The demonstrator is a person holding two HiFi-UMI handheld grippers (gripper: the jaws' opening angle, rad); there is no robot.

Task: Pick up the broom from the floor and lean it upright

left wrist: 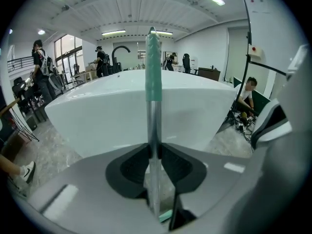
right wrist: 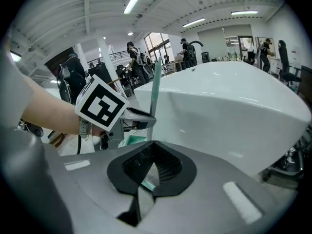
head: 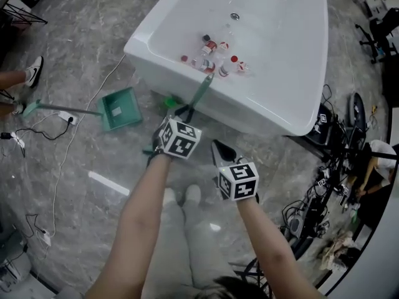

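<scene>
Right claw (right wrist: 153, 148), jaws together and empty; beyond, left claw (right wrist: 147, 122) on green broom handle (right wrist: 156, 89) beside white bathtub (right wrist: 229, 106).

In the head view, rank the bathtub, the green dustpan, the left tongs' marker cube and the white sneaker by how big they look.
1. bathtub
2. green dustpan and left marker cube: about alike, and the cube sits nearer the camera
3. white sneaker
</scene>
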